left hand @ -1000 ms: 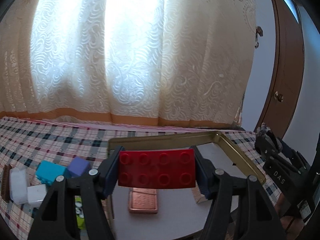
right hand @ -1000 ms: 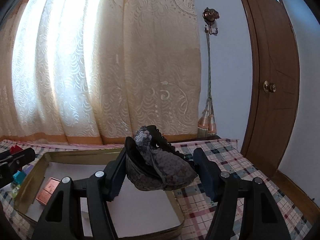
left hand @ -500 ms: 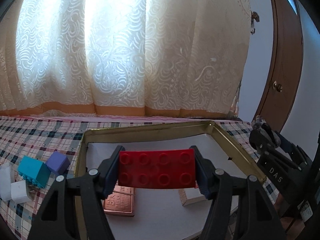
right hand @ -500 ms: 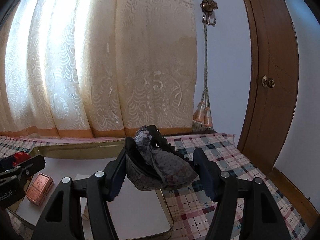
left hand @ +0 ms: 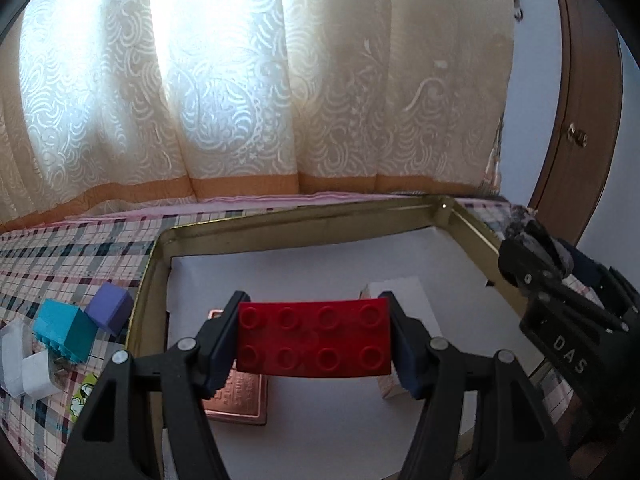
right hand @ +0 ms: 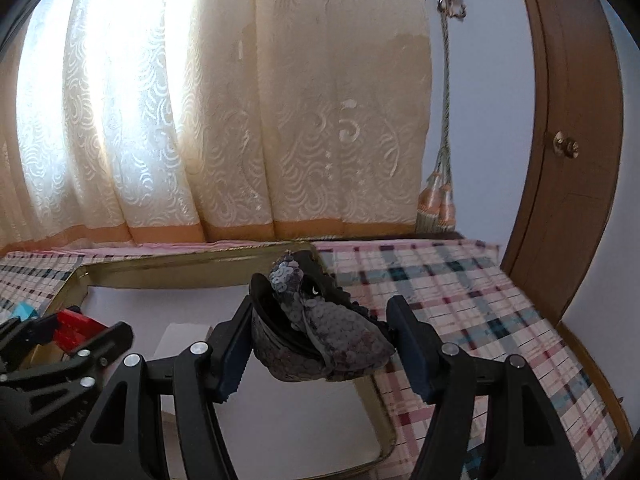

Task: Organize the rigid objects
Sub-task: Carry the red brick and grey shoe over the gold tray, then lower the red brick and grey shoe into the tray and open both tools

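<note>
My left gripper [left hand: 314, 338] is shut on a red studded brick [left hand: 314, 338], held above the white floor of a gold-rimmed tin tray [left hand: 304, 220]. Under it in the tray lie a copper-coloured bar [left hand: 240, 398] and a white block [left hand: 404, 300]. My right gripper [right hand: 320, 344] is shut on a dark sequined shoe-shaped object [right hand: 320, 336], which hangs over the tray's right rim [right hand: 376, 404]. The left gripper [right hand: 68, 340] with the red brick [right hand: 74, 324] shows at the left of the right wrist view. The right gripper [left hand: 560, 292] shows at the right edge of the left wrist view.
A teal brick [left hand: 64, 328], a purple cube [left hand: 109, 306] and white pieces [left hand: 24, 364] lie on the plaid cloth [left hand: 60, 256] left of the tray. A patterned curtain [left hand: 240, 80] hangs behind, and a wooden door [right hand: 572, 140] stands at the right.
The left gripper has moved over the tray with the red brick, so the tray floor, copper bar and white block show more fully. The right gripper has sunk slightly, still holding the sequined object.
</note>
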Motion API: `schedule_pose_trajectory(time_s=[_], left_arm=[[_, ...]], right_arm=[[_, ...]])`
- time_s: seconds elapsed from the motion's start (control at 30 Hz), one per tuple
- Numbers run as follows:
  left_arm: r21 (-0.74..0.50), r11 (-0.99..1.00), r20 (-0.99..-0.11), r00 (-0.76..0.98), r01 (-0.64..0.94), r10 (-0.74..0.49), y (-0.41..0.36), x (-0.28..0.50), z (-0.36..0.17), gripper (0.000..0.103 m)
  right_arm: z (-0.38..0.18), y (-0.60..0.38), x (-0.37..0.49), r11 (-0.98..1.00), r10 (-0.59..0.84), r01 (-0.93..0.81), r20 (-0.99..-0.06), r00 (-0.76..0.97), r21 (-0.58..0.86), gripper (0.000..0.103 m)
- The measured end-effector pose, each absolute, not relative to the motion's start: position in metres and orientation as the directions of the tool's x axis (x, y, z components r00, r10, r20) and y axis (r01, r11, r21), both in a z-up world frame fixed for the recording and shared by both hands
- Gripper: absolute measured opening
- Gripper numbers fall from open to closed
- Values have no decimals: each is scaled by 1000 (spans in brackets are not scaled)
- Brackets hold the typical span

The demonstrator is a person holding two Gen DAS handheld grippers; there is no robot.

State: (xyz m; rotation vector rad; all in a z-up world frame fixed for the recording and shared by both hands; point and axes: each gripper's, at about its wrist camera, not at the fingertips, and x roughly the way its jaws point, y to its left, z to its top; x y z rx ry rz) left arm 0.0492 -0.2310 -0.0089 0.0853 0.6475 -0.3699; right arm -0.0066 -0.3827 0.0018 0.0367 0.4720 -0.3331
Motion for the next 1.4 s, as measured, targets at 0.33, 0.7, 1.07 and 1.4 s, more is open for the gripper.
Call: schedule_pose_trajectory(time_s=[0.33,0.7,1.07,1.4], left_arm=[[5,935,-632,726,354,-271,-234,47,-16,72],[46,930,-509,809,366,-293,-223,21,0,103],[22,952,-443,857,305,-264,-196,13,9,103],[34,974,-420,888,223,-189,-157,8,4,103]], right_arm=[[-4,-374,2,968,-231,248,-511,828,-35,71],[5,-392,-18,951,-218,288,-418,882,113,89],[24,-400,-50,910,-359,392,-217,908,134,88],[26,-396,-67,872,-451,472,-165,877,125,88]])
